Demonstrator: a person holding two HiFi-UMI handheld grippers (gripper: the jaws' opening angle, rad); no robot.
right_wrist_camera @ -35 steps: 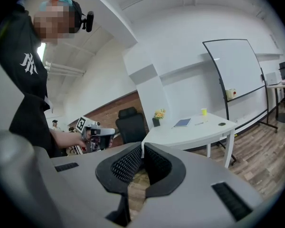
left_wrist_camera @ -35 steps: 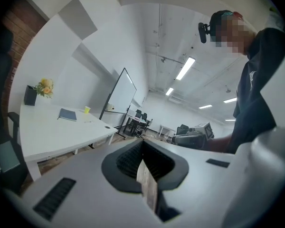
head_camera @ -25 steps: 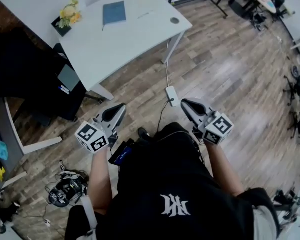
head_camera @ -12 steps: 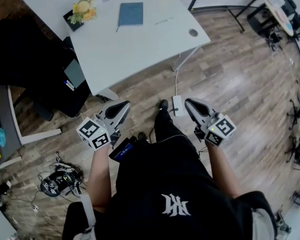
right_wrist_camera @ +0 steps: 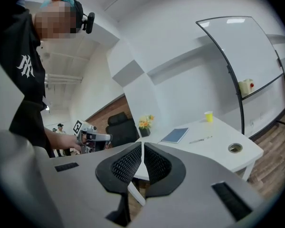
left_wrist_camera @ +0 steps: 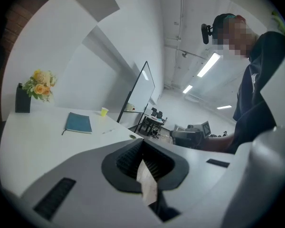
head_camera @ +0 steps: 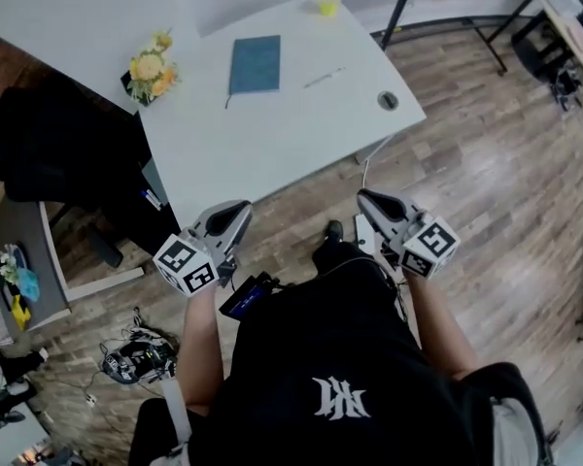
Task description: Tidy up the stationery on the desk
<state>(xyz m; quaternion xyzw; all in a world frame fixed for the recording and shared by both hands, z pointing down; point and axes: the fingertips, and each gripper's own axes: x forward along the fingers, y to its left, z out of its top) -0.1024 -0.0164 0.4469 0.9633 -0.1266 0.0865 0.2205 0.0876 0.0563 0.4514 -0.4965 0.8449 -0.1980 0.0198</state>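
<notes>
White rectangular desk [head_camera: 272, 139]: orange-yellow flowers in a black pot [head_camera: 148, 66] at the far left corner; flat blue notebook [head_camera: 255, 64] near the far edge; thin silver pen [head_camera: 324, 77] just right of it; small yellow cup [head_camera: 327, 4] at the far right corner. Left gripper [head_camera: 231, 216] and right gripper [head_camera: 369, 205] off the near edge, jaws together, nothing between.

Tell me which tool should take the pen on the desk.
Right, likely. The pen lies nearer the right tool than the left tool, which faces the blue notebook instead. Both tools are shut and empty.
</notes>
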